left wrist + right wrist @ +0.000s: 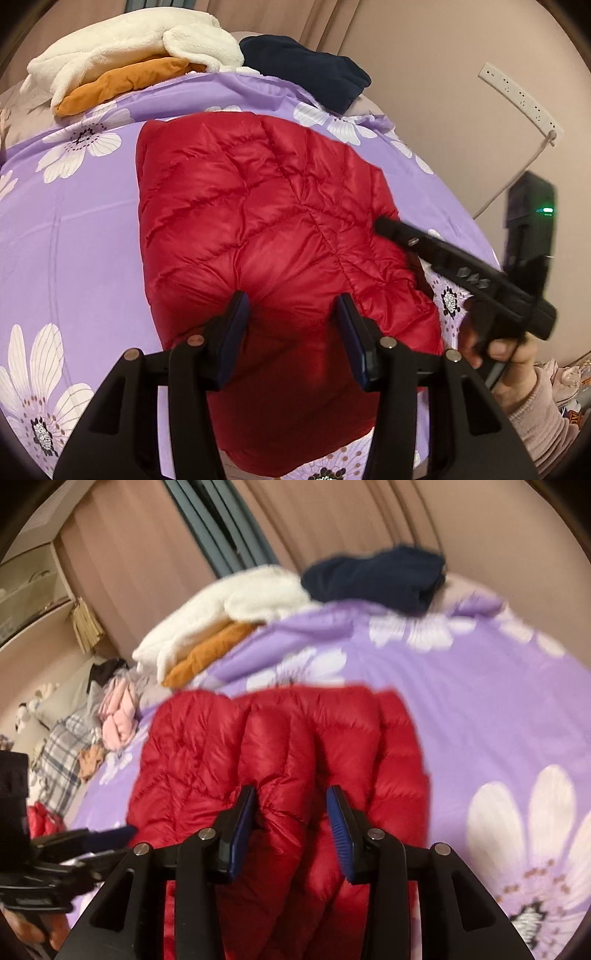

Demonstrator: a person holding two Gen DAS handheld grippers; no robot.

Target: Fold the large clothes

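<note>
Jacket (266, 221): red, glossy, quilted down, folded into a compact puffy rectangle, lying flat on a lilac floral sheet (74, 240), centred in the left view and running from 12 toward 6 o'clock; in the right view (280, 760) its puffed channels bulge upward.

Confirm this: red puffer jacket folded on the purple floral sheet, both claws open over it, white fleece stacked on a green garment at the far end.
One error: the garment under the white fleece is orange, not green, as the left wrist view shows. The rest holds: red jacket on the floral sheet, left claw and right claw open.
</note>
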